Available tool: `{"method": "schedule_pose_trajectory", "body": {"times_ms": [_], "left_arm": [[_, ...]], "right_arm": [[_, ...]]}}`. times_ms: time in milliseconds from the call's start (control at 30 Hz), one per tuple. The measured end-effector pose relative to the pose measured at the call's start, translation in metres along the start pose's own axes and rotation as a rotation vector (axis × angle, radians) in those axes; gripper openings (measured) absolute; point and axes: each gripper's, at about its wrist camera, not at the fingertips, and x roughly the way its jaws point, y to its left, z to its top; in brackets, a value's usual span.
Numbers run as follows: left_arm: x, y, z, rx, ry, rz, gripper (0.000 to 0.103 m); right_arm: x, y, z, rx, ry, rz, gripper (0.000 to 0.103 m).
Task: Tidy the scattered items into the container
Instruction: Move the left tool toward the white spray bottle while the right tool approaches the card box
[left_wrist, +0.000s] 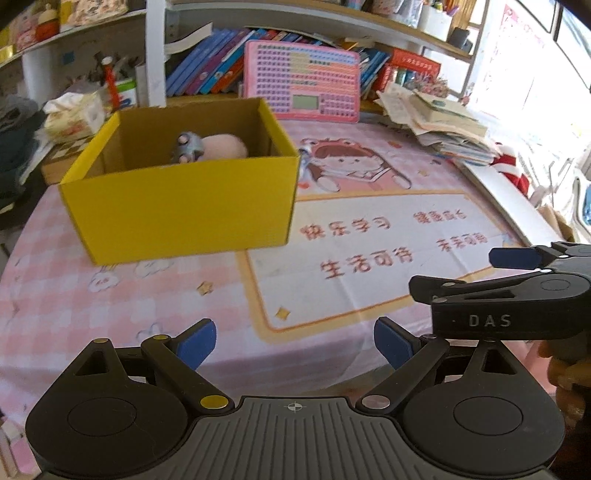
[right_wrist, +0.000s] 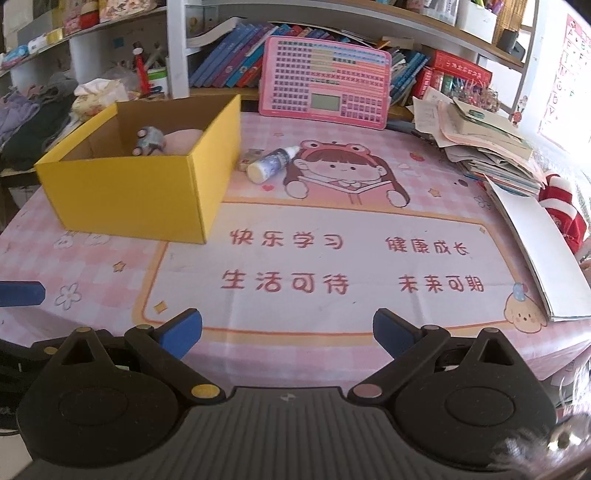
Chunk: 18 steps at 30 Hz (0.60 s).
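- Box (right_wrist: 129, 192): one yellow cardboard box stands open-topped on the pink table mat (right_wrist: 295, 258), at about 10 o'clock in the right wrist view. Inside it lie two things, touching: a small grey toy car (right_wrist: 147, 140) and a pale pink soft thing (right_wrist: 183, 142) just to the car's right. Both sit toward the far side of the box, and the near wall hides their lower parts, so I cannot tell what the pink thing is.
- Loose items: two remain on the mat just right of the box, at about 12 o'clock. One is a white bottle (right_wrist: 271, 162) lying on its side, nozzle pointing up-right. The other is a small flat piece (right_wrist: 251, 157) half hidden behind the bottle, too small to identify. In the left wrist view the box covers nearly all of both.
- Left gripper (left_wrist: 293, 349): jaws spread wide, blue pads well apart, nothing between them, low at 6 o'clock over the mat's near edge.
- Right gripper (right_wrist: 288, 336): jaws also spread wide and empty, at 6 o'clock. The left wrist view shows it from the side at 4 o'clock, cut off by the frame.
- Background: a pink keyboard toy (right_wrist: 325, 81) leans against books at 12 o'clock; a paper stack (right_wrist: 480, 140) sits at 2 o'clock.
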Motion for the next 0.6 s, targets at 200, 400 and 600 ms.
{"method": "schedule_pose_trajectory", "body": {"times_ms": [200,400,600], "left_arm": [[0.014,-0.014,0.009,0.01,0.0,-0.05,0.094],[0.027,-0.033,0.02,0.049,-0.013,-0.084,0.093],[0.046,-0.052,0.038,0.112,-0.043,-0.125,0.093]], "right_arm": [[0.008,-0.015,0.006,0.001,0.005,-0.018,0.1],[0.019,-0.038,0.011,0.038,0.01,-0.051,0.098],[0.04,-0.065,0.027,0.079,0.014,-0.059,0.086]]}}
